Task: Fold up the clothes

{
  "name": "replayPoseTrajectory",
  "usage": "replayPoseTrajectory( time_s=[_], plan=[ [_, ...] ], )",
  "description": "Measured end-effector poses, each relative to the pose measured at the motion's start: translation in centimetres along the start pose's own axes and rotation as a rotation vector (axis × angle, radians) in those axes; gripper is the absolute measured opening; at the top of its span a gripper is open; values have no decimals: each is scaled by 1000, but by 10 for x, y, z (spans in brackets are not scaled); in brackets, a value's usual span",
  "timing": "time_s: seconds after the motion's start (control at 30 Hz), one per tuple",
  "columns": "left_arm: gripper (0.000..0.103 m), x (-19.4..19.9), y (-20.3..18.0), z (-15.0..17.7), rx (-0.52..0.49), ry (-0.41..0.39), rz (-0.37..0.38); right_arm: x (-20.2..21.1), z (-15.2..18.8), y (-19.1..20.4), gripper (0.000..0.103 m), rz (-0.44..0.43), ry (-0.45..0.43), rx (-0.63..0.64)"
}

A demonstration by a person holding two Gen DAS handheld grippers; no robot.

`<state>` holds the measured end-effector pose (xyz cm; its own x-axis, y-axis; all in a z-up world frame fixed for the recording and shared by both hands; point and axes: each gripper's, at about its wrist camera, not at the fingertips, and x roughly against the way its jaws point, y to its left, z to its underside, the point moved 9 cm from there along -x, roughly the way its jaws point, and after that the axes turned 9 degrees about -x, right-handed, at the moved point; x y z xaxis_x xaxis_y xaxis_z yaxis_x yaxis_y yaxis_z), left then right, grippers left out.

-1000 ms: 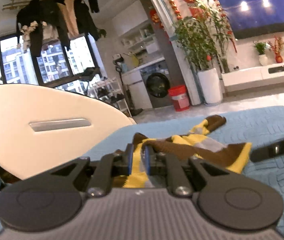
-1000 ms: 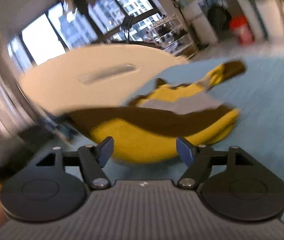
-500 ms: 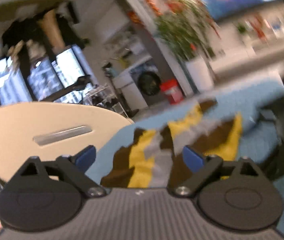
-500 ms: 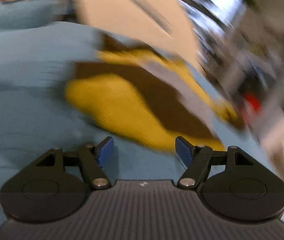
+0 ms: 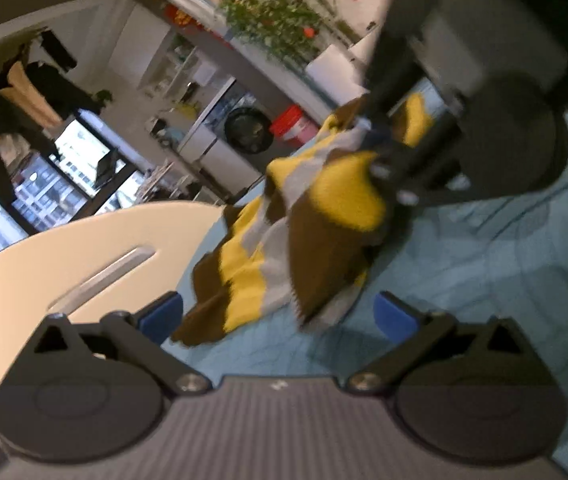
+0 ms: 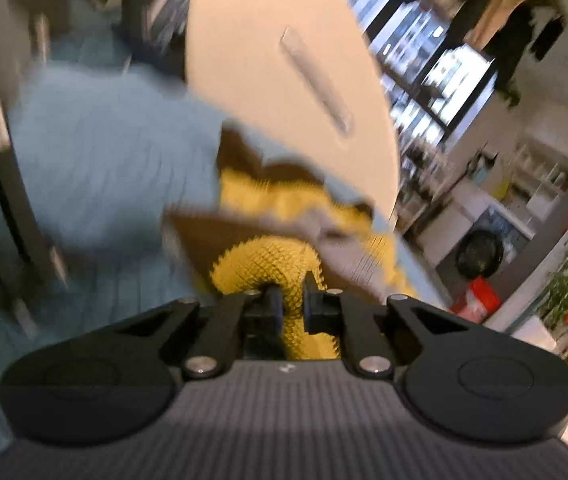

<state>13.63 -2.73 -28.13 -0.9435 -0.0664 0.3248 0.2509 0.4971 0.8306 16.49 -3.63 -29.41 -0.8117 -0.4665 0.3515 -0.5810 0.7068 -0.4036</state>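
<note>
The knit garment (image 5: 295,236), striped in yellow, brown and grey, is partly lifted off the blue quilted bedcover (image 5: 483,272); its lower folds rest on the cover beside the cream headboard (image 5: 84,256), while its upper yellow part is drawn up toward the right gripper (image 5: 379,136); in the left wrist view that gripper comes in from above the garment with its fingers pinched together on a fold of the knit; the right wrist view confirms this, the right gripper's two blue pads (image 6: 276,312) standing close with a roll of yellow ribbed fabric clamped between them, and the rest of the garment trailing away toward the headboard; that view is blurred, so the lie of the far folds cannot be told; the left gripper (image 5: 280,316) sits low, on the near side of the garment, its blue fingertips (image 5: 162,314) spread wide apart and holding nothing; the hem of the garment lies on the cover between and just beyond those fingertips, though whether it touches either one cannot be told; beyond the garment stand a washing machine (image 5: 250,132) and a red bucket (image 5: 295,122); dark clothes (image 5: 32,100) hang near the window, above the headboard.
</note>
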Motion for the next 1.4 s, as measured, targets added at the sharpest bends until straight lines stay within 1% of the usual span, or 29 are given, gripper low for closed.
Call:
replayPoseTrajectory(
  time_s=[0.07,0.1,0.13,0.2,0.27,0.3,0.33,0.37,0.4,0.43,0.47,0.5,0.53,0.57,0.67,0.73,0.8,0.83,0.87,0.9,0.93,0.97,1.03,1.17,1.27,1.4],
  plan=[
    [102,-10,-5,-11,4,-34,-25,8,-2,-5,12,-10,-16,-17],
    [99,-15,-4,-16,21,-62,-43,13,-2,-7,12,-15,-24,-26],
    [96,-18,-1,-20,65,-76,-38,17,-3,-10,12,-19,-33,-35],
    [69,-23,7,-30,164,-98,-18,25,-5,-15,13,-29,-49,-52],
    [60,-24,16,-30,217,-102,-35,34,-6,-20,15,-39,-65,-70],
    [51,-24,20,-30,241,-103,-46,38,-7,-22,16,-44,-73,-79],
    [47,-24,24,-30,264,-104,-57,42,-8,-25,15,-49,-82,-87],
    [45,-23,29,-28,291,-105,-69,47,-9,-27,23,-54,-90,-96],
    [40,-22,34,-25,319,-104,-81,51,-10,-30,34,-58,-98,-105],
    [36,-20,40,-22,347,-102,-92,55,-11,-32,41,-63,-106,-114],
    [30,-18,45,-18,375,-100,-104,60,-11,-35,56,-68,-114,-122],
    [28,-16,51,-15,398,-96,-107,57,-9,-36,71,-61,-105,-128],
    [27,-15,56,-13,419,-90,-109,47,-4,-37,77,-41,-76,-130],
    [25,-13,61,-10,440,-84,-111,36,3,-38,83,-17,-46,-122],
    [25,-18,68,-6,457,-49,-73,-4,27,-41,83,93,31,-42],
    [25,-23,63,-1,458,-23,-41,-27,36,-41,83,168,39,34],
    [25,-25,58,5,462,-3,-17,-48,45,-41,82,243,46,111],
    [25,-25,56,8,468,1,-11,-56,46,-42,82,265,38,128],
    [25,-24,54,11,474,6,-6,-56,41,-43,74,259,15,111],
    [25,-21,53,16,474,8,-4,-52,32,-43,39,238,-10,82],
    [25,-21,52,19,467,9,-1,-48,24,-43,10,216,-35,53],
    [25,-22,48,24,444,16,12,-43,15,-43,7,195,-60,24],
    [26,-22,48,27,440,28,23,-34,-2,-43,7,152,-110,-35],
    [25,-17,55,44,499,54,12,-15,-37,-43,7,65,-209,-151],
    [25,5,68,57,520,59,-28,29,-82,-16,7,17,-352,-163],
    [25,62,111,83,589,69,-141,84,-133,23,6,-27,-487,-136]
  ],
)
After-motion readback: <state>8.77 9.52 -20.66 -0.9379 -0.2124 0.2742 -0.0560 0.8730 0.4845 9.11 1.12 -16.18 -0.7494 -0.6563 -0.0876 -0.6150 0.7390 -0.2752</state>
